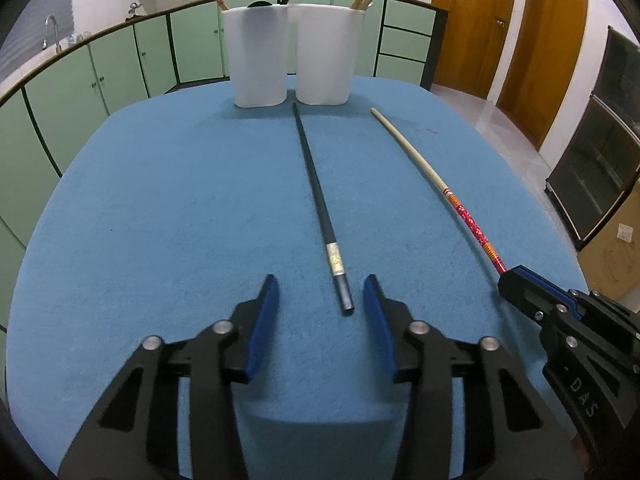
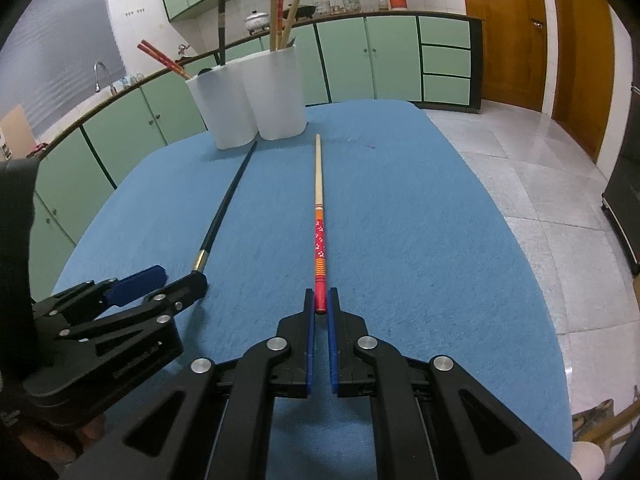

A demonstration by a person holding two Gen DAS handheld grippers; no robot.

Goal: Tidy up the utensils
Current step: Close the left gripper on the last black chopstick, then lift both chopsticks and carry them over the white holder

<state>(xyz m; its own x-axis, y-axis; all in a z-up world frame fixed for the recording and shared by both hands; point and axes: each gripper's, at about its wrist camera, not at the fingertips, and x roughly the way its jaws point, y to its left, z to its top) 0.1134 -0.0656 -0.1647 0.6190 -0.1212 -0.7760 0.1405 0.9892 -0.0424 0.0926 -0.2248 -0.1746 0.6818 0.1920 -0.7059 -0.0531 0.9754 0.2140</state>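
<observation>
A black chopstick [image 1: 318, 196] lies on the blue table mat [image 1: 160, 220], its silver-banded end between the blue pads of my open left gripper [image 1: 322, 294]. A red-and-cream chopstick [image 2: 319, 216] lies to its right; my right gripper [image 2: 320, 300] is shut on its red end. The left gripper also shows in the right wrist view [image 2: 172, 278], around the black chopstick [image 2: 226, 204]. A white lobed holder [image 1: 292, 56] stands at the far edge with several chopsticks upright in it; it also shows in the right wrist view [image 2: 252, 96].
Green kitchen cabinets [image 1: 120, 68] curve behind the table, with a sink tap [image 1: 52, 32] at the left. Wooden doors [image 1: 560, 40] and a dark glass cabinet [image 1: 600, 152] stand to the right. The tiled floor [image 2: 540, 184] lies past the table's right edge.
</observation>
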